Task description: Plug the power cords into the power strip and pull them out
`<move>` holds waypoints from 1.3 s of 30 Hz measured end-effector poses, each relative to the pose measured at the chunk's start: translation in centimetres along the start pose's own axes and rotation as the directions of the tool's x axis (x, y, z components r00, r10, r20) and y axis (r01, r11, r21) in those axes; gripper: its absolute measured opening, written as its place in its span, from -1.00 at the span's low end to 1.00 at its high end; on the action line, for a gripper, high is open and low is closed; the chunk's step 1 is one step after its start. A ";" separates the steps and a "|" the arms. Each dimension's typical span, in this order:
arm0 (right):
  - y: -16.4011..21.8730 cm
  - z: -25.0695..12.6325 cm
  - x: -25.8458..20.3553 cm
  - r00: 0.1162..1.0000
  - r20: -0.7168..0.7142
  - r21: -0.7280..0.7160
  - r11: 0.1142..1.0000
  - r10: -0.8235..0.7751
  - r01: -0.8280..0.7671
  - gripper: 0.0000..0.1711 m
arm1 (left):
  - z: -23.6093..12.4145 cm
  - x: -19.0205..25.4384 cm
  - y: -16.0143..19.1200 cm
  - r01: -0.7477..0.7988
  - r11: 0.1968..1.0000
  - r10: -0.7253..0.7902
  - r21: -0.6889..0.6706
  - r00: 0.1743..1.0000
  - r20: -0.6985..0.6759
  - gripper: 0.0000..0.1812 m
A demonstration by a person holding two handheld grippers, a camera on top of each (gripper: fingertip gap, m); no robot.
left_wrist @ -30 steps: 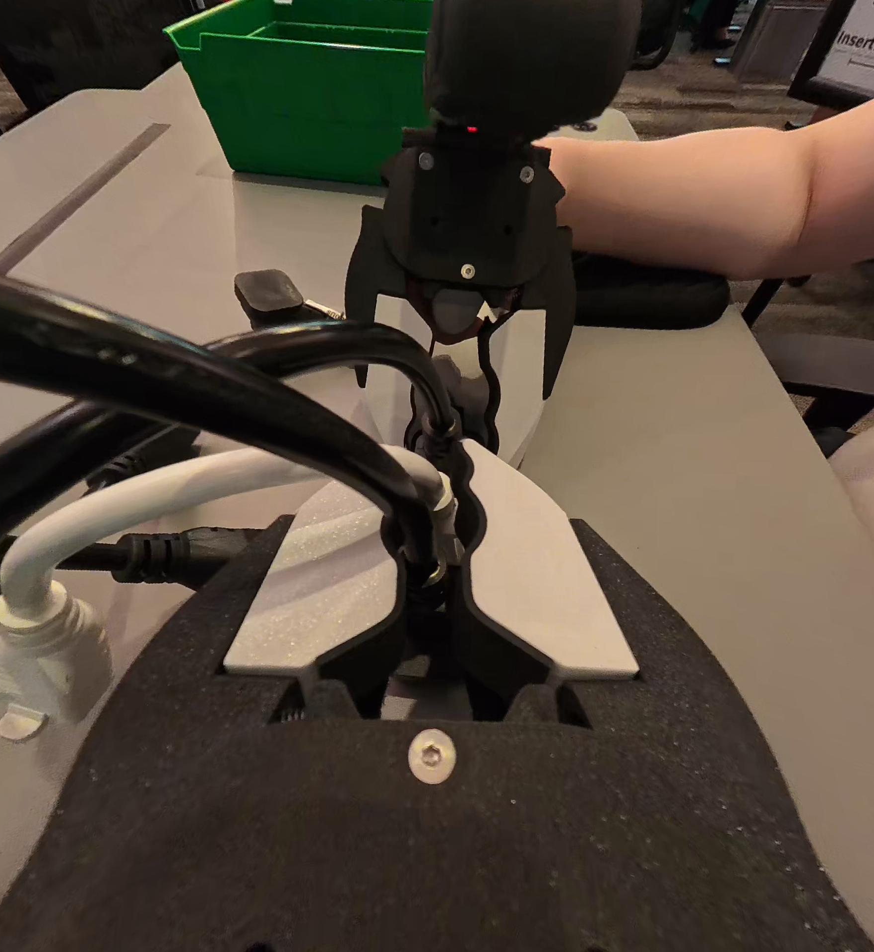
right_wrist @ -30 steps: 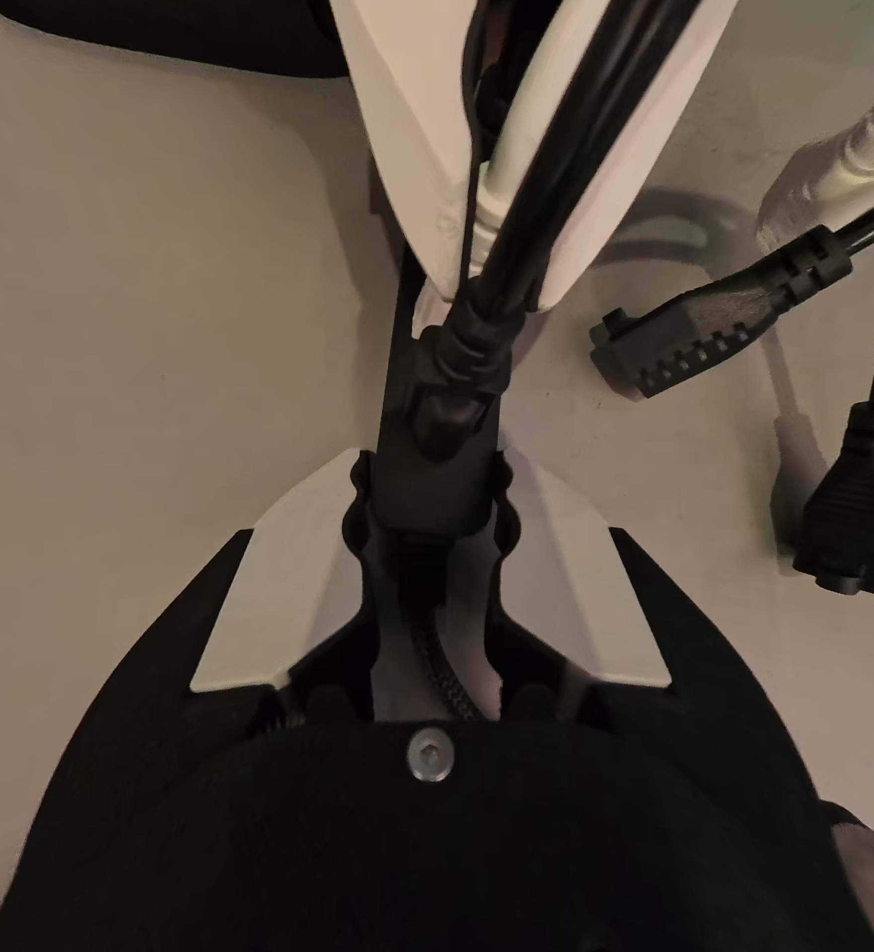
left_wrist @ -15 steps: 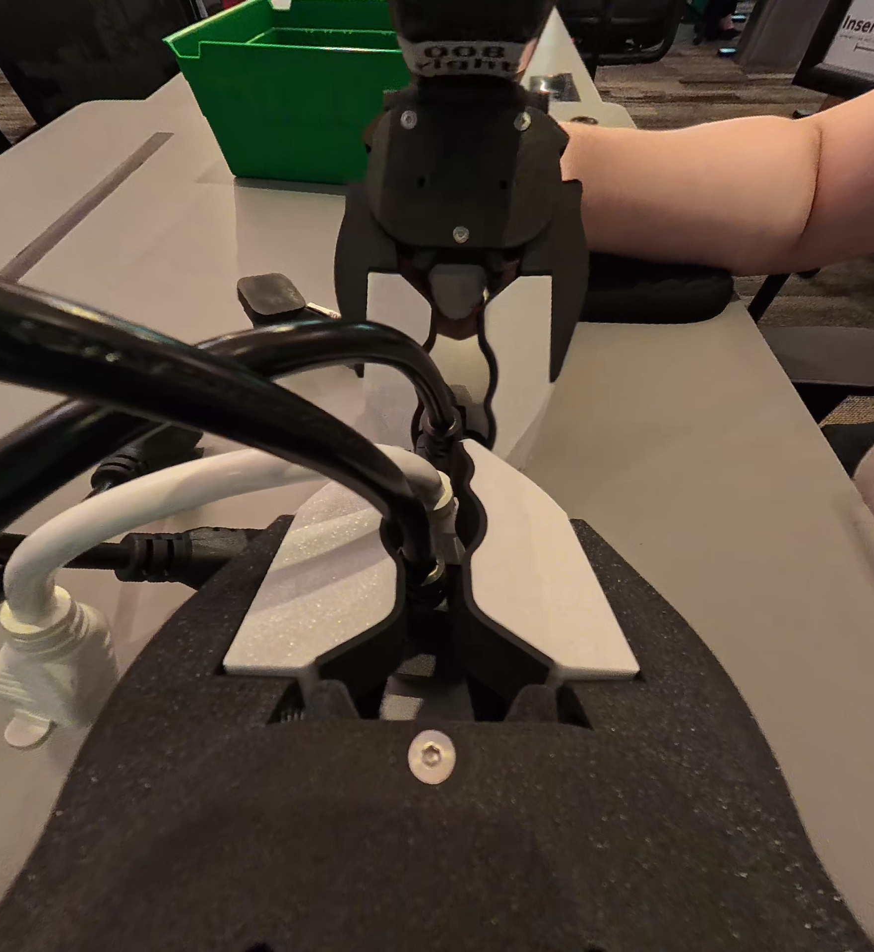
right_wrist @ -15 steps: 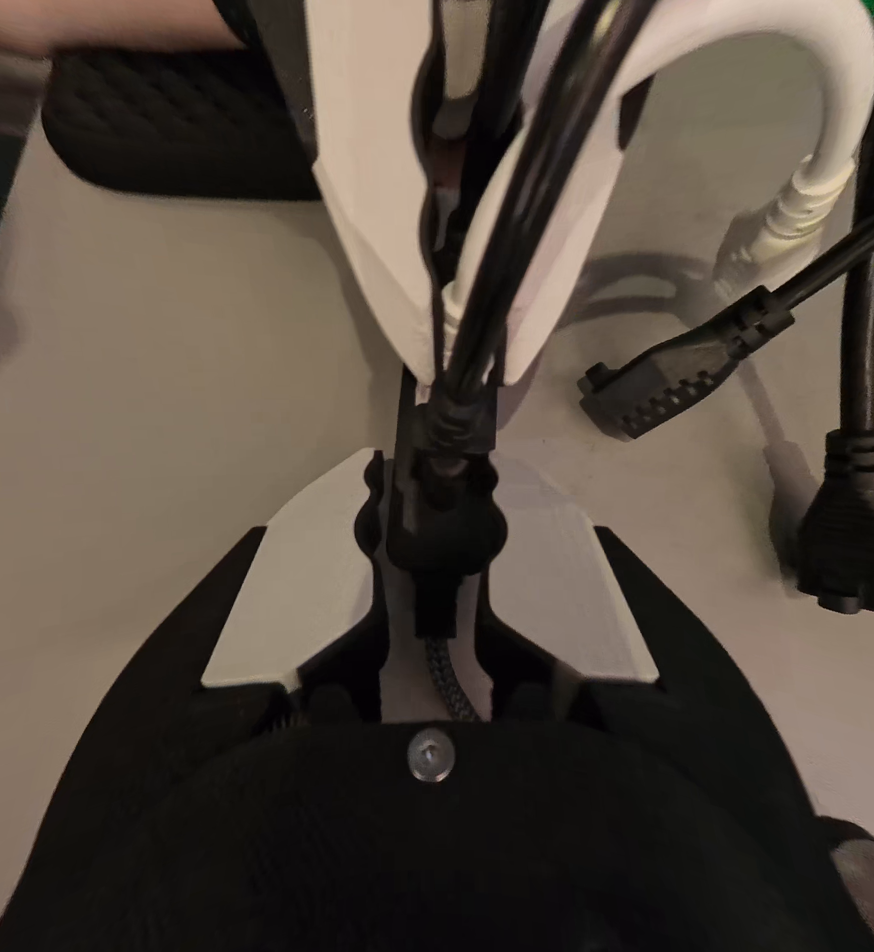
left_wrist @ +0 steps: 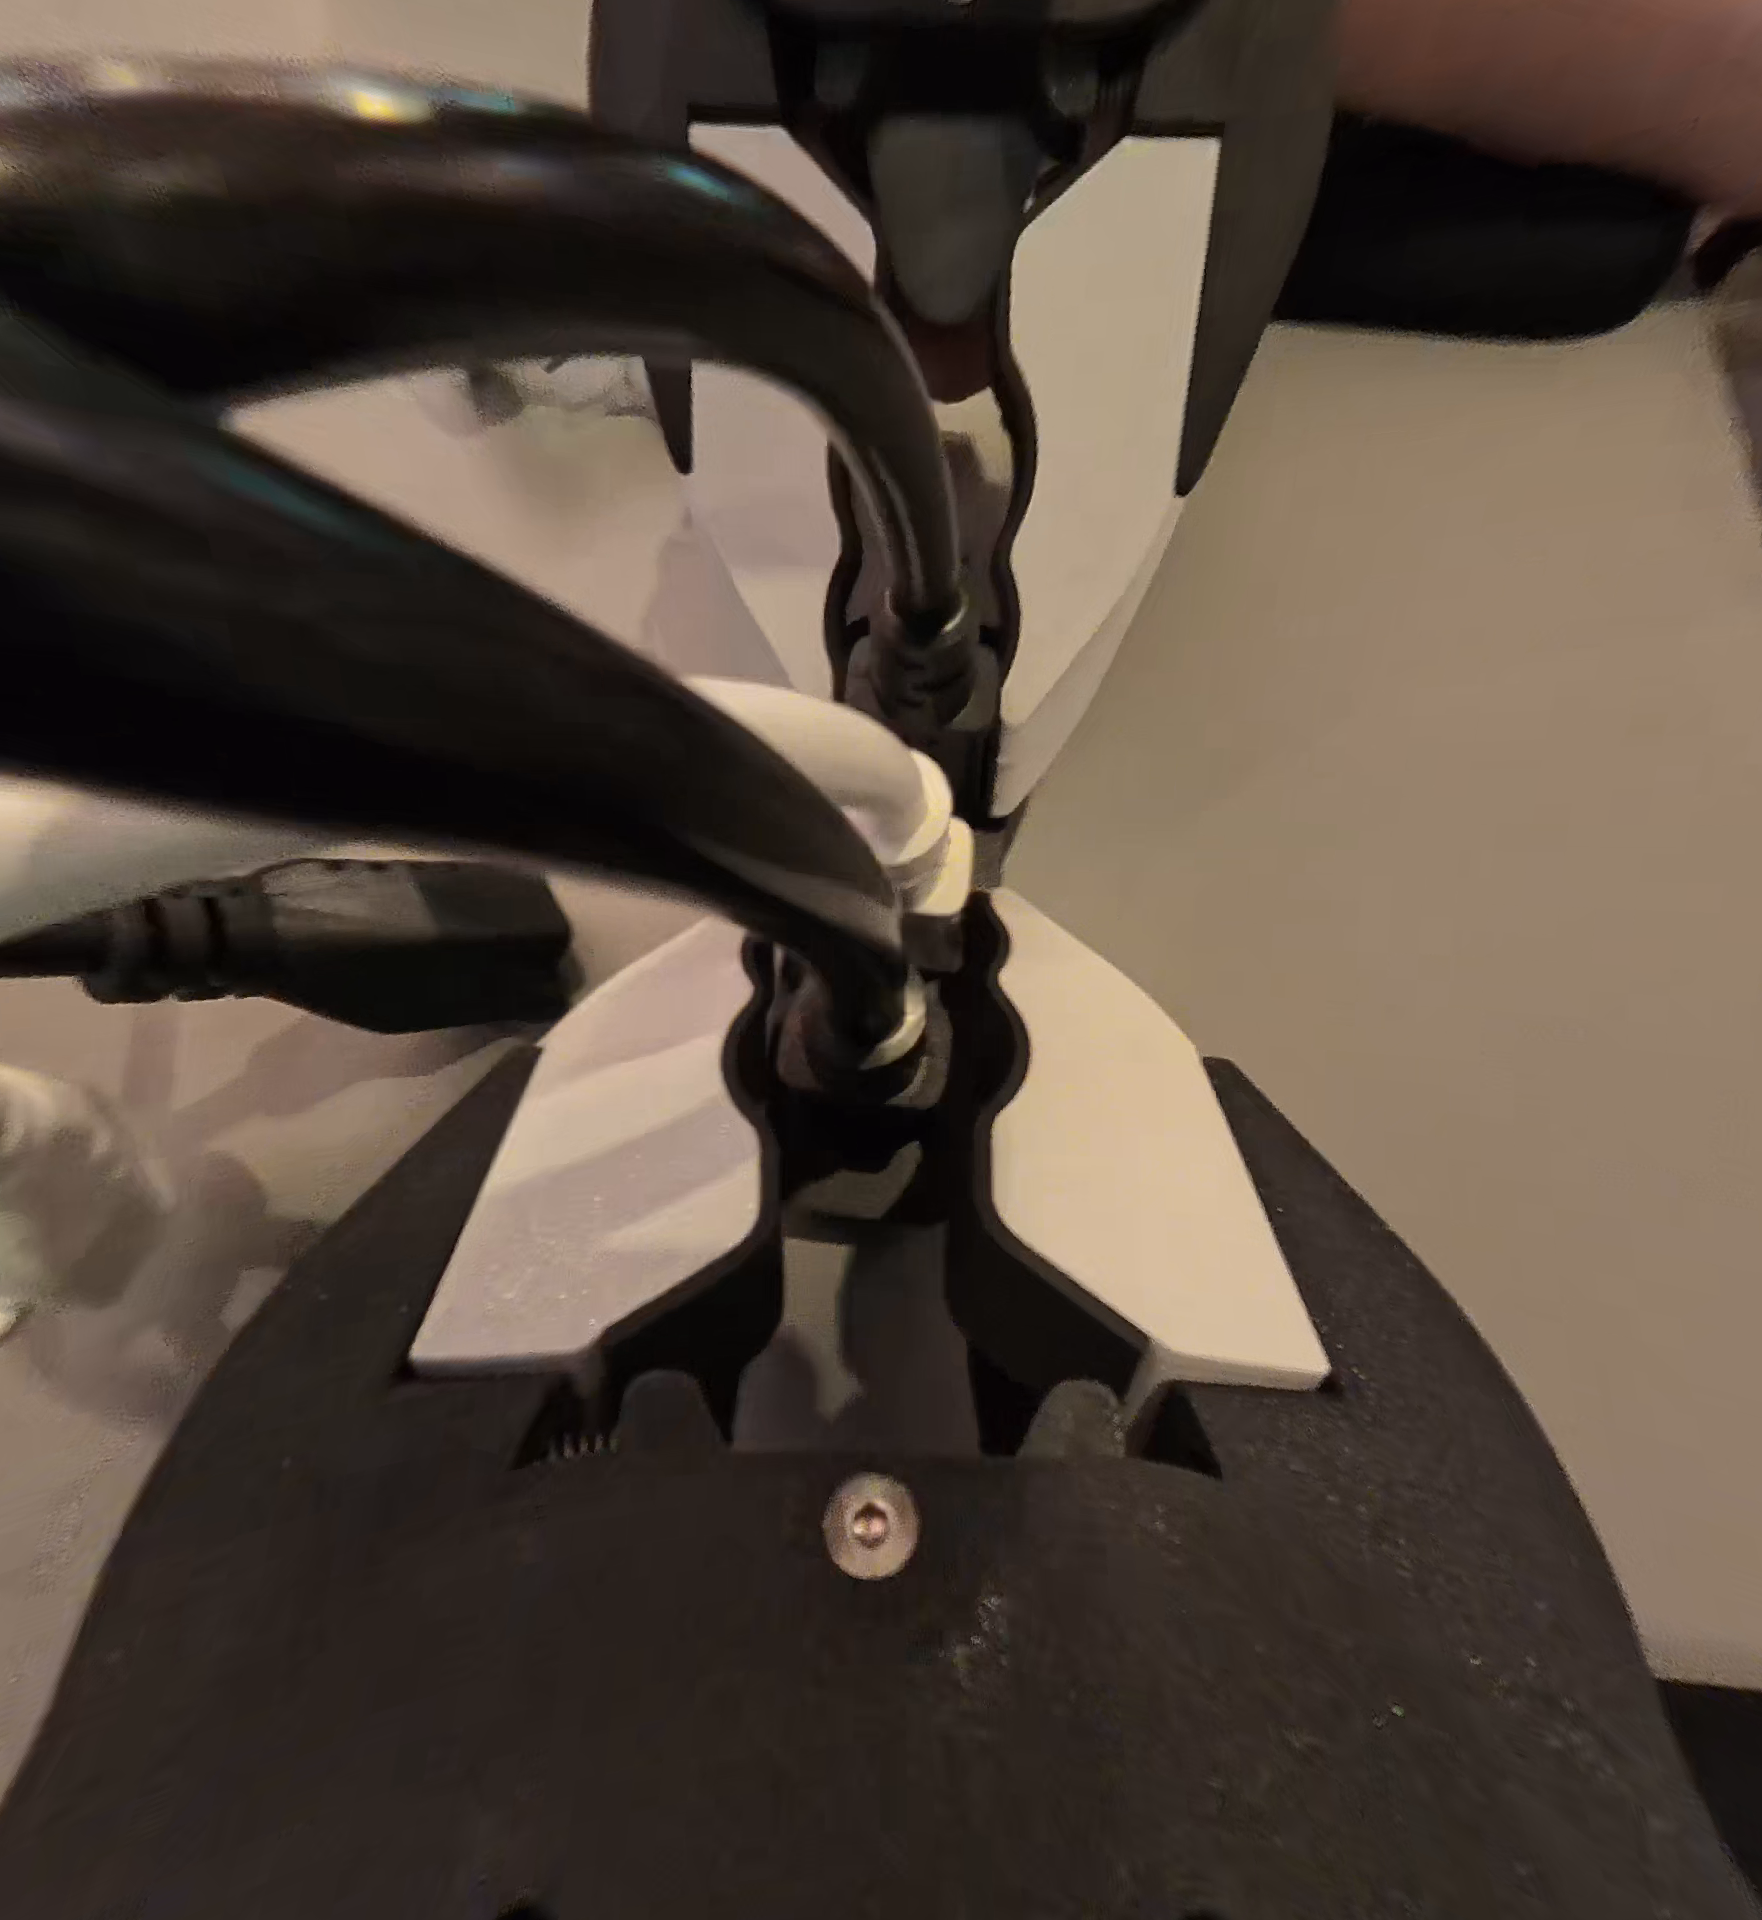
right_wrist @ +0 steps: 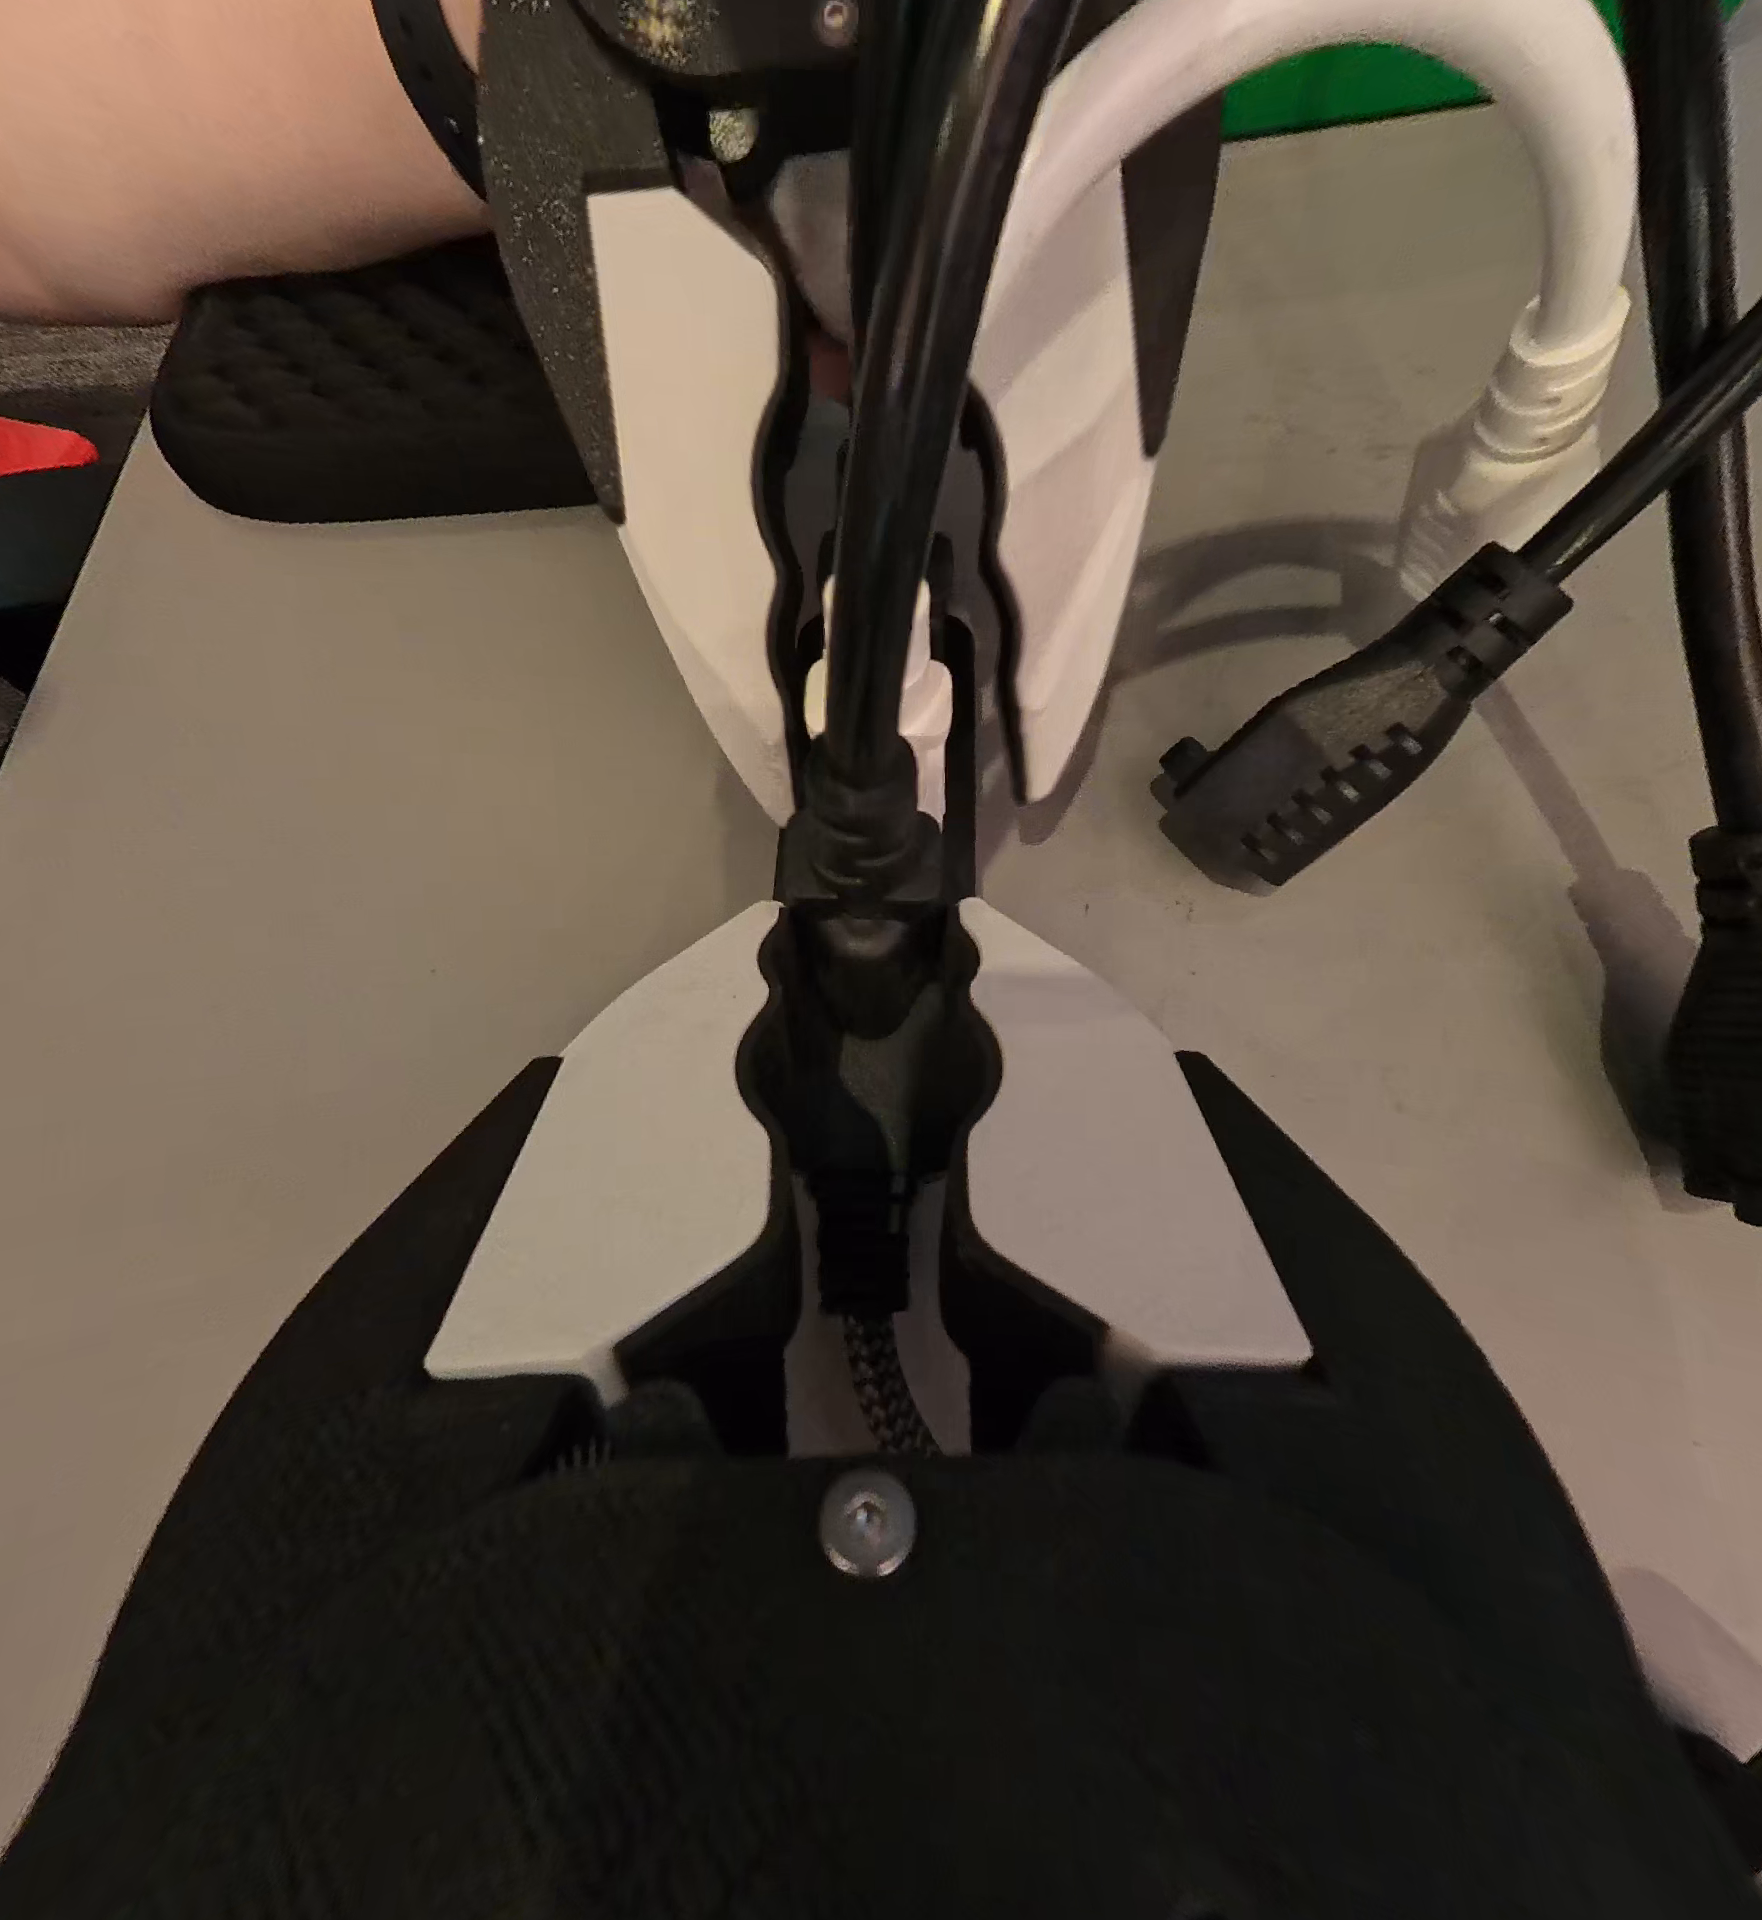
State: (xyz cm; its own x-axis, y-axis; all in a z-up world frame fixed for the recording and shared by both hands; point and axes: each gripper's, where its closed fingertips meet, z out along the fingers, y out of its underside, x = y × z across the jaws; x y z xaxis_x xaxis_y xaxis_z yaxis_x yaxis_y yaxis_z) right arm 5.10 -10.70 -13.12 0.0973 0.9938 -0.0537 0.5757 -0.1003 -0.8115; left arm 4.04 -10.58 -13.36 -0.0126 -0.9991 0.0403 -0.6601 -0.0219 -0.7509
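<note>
A slim black power strip (right_wrist: pixel 872 1081) with a braided cable is held above the grey table (right_wrist: pixel 337 831) between my two grippers, which face each other. My right gripper (right_wrist: pixel 872 920) is shut on its cable end. My left gripper (left_wrist: pixel 877 935) is shut on the other end, where a thick black cord (left_wrist: pixel 441 707) enters. It also shows in the right wrist view (right_wrist: pixel 908 774). A black plug (right_wrist: pixel 861 831) and a white plug (left_wrist: pixel 924 831) sit in the strip between the grippers. The sockets are hidden.
The cords' far ends lie on the table: two black connectors (right_wrist: pixel 1355 727) (right_wrist: pixel 1760 1039) and a white one (right_wrist: pixel 1511 416). A black padded rest (right_wrist: pixel 357 405) lies under a person's arm (right_wrist: pixel 181 135). A green bin (right_wrist: pixel 1376 94) stands behind. The tips of both grippers are at nearly the same place.
Both grippers keep their hold on the strip. The left wrist view has dipped down and closed in on the right gripper. The right wrist view has tilted up and shows more of the left gripper.
</note>
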 end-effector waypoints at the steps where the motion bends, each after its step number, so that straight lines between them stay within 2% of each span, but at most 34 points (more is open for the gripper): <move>1: 0.0 0.0 0.0 1.000 -0.001 0.003 1.000 -0.007 0.007 -0.67 | 0.1 0.1 0.0 0.031 1.000 -0.031 -0.003 0.999 -0.018 -0.64; 11: 0.0 0.0 0.0 0.999 -0.021 -0.004 0.999 -0.034 0.033 -0.68 | 0.5 0.3 -0.2 0.038 0.998 -0.036 0.049 0.999 -0.040 -0.62; 13: 0.0 0.0 0.0 0.999 -0.023 -0.007 1.000 -0.029 0.029 -0.68 | 0.8 0.5 -0.2 0.023 0.999 -0.021 0.042 0.999 -0.039 -0.57; 27: 0.2 -0.1 -0.1 0.996 -0.054 -0.062 0.996 -0.071 0.068 -0.68 | 0.7 0.5 -0.1 -0.026 1.000 0.026 -0.007 1.000 -0.006 -0.58; 31: 0.3 -0.6 0.0 0.989 -0.073 -0.104 0.987 -0.132 0.124 -0.68 | 0.8 0.5 -0.1 -0.019 1.000 0.019 0.010 1.000 -0.019 -0.58; 35: -1.4 -1.5 0.0 0.990 -0.101 -0.043 0.995 -0.099 0.095 -0.67 | 0.8 0.5 -0.1 -0.019 1.000 0.019 0.010 1.000 -0.019 -0.58; 39: -1.9 -1.3 -0.1 0.987 -0.135 -0.077 0.994 -0.090 0.080 -0.70 | 0.8 0.5 -0.1 -0.015 1.000 0.015 0.006 1.000 -0.022 -0.58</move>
State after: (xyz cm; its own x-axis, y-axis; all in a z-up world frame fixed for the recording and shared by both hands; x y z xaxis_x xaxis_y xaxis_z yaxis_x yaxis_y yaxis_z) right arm 5.11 -10.67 -10.82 0.1540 0.9831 0.0987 0.6421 -0.0237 -0.7662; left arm 4.67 -11.07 -13.79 -0.0392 -0.9983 0.0436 -0.6551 -0.0073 -0.7555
